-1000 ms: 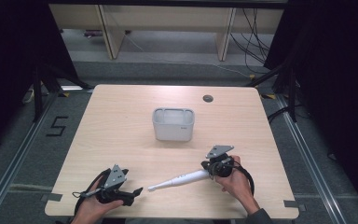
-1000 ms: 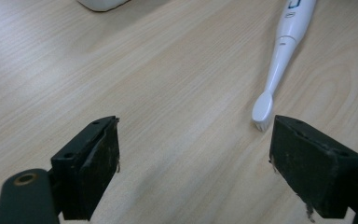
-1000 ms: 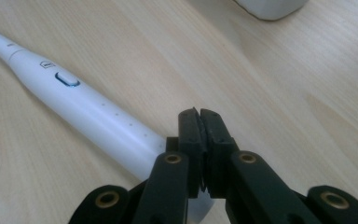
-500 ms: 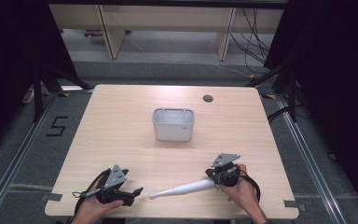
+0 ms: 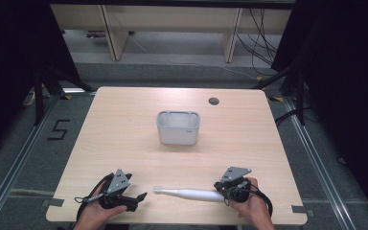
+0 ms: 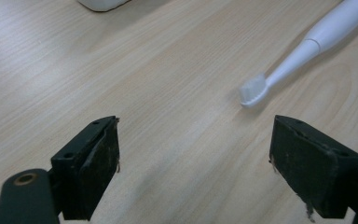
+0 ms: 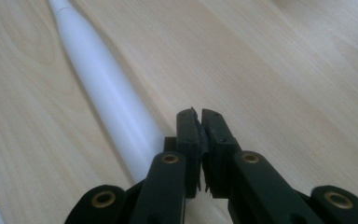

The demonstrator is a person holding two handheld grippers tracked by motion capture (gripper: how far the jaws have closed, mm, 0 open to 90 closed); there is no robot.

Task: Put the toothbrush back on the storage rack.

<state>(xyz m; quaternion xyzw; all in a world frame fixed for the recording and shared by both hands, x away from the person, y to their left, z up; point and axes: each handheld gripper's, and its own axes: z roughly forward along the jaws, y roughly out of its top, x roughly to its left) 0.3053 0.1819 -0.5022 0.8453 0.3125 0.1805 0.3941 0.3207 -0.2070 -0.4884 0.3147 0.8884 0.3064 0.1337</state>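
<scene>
Jaws of the left gripper [image 5: 141,196] stand spread wide over bare wood at the near left edge of the pale wooden table [image 5: 124,134], nothing between them. Just to its right lies the white electric toothbrush [image 5: 191,193], flat on the tabletop, bristle head toward that gripper. At the handle end sits the right gripper [image 5: 222,188], jaws pressed together beside the handle, not pinching it. The step in hand looks like positioning the brush. Next, probably, one gripper must pinch it and carry it to the grey plastic holder [image 5: 178,127] mid-table.
</scene>
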